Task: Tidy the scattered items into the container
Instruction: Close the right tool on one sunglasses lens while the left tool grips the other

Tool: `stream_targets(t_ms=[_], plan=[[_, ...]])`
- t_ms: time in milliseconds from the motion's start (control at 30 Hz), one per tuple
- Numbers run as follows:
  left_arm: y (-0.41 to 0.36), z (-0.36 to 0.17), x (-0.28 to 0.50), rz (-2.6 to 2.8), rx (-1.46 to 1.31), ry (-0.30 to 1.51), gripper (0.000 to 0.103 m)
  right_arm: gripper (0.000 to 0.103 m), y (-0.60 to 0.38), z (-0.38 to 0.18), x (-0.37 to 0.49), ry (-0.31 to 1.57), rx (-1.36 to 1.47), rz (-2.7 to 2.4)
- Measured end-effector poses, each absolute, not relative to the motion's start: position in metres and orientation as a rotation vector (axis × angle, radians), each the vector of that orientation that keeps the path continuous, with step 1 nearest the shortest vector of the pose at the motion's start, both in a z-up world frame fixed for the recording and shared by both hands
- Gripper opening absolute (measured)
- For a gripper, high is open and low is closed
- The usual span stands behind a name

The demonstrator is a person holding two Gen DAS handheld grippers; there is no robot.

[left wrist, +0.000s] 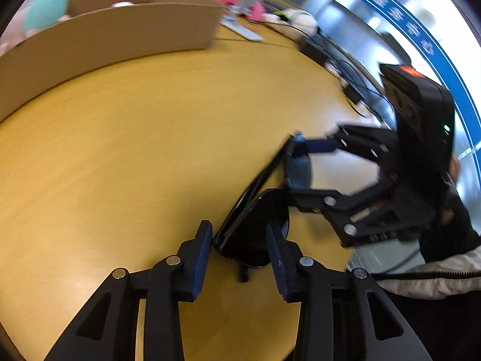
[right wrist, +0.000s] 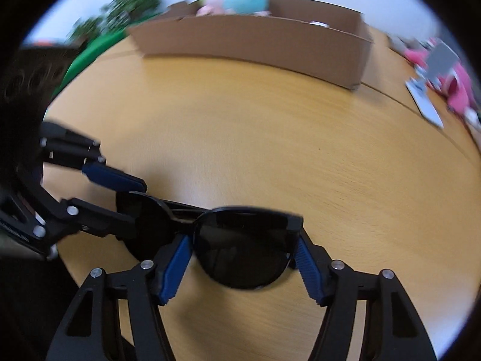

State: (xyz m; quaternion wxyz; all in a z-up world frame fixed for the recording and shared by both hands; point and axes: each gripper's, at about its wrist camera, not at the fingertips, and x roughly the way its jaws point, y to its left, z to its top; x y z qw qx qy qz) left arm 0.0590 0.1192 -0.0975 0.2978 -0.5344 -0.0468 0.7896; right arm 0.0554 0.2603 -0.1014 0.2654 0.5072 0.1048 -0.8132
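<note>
Sunglasses (left wrist: pixel 255 225) sit on the yellow table (left wrist: pixel 135 150), one lens end between the left gripper (left wrist: pixel 239 240) pads, which look just short of touching. Cardboard box (left wrist: pixel 120 33) stands well behind. Right wrist view: the right gripper (right wrist: pixel 242 257) brackets the other lens, blue pads (right wrist: pixel 177 267) right beside the frame; can't tell if they're pressing. Both jaws roughly half open.
</note>
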Motion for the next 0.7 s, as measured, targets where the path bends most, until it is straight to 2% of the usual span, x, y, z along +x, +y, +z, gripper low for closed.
stream_targets(t_ms=[133, 233, 300, 367, 433, 600, 700], plan=[[0.091, -0.097, 0.045, 2.164, -1.429, -0.099, 0.041, 0.074, 0.24, -0.1, 0.052, 0.196, 1.407, -2.124], [0.076, -0.096, 0.037, 2.172, -1.42, -0.01, 0.041, 0.075, 0.228, -0.099, 0.05, 0.246, 1.408, -1.984], [0.071, -0.096, 0.033, 2.145, -1.412, 0.045, 0.048, 0.075, 0.224, -0.098, 0.051, 0.344, 1.4, -1.907], [0.065, -0.093, 0.031, 2.126, -1.384, 0.073, 0.078, 0.075, 0.224, -0.095, 0.052, 0.477, 1.367, -1.853], [0.061, -0.091, 0.029, 2.087, -1.351, 0.084, 0.087, 0.075, 0.226, -0.088, 0.049, 0.592, 1.317, -1.8], [0.07, -0.088, 0.024, 1.969, -1.288, 0.121, 0.09, 0.075, 0.221, -0.07, 0.037, 0.754, 1.187, -1.664], [0.087, -0.087, 0.024, 1.89, -1.227, 0.228, 0.091, 0.074, 0.214, -0.066, 0.028, 0.79, 1.143, -1.553]])
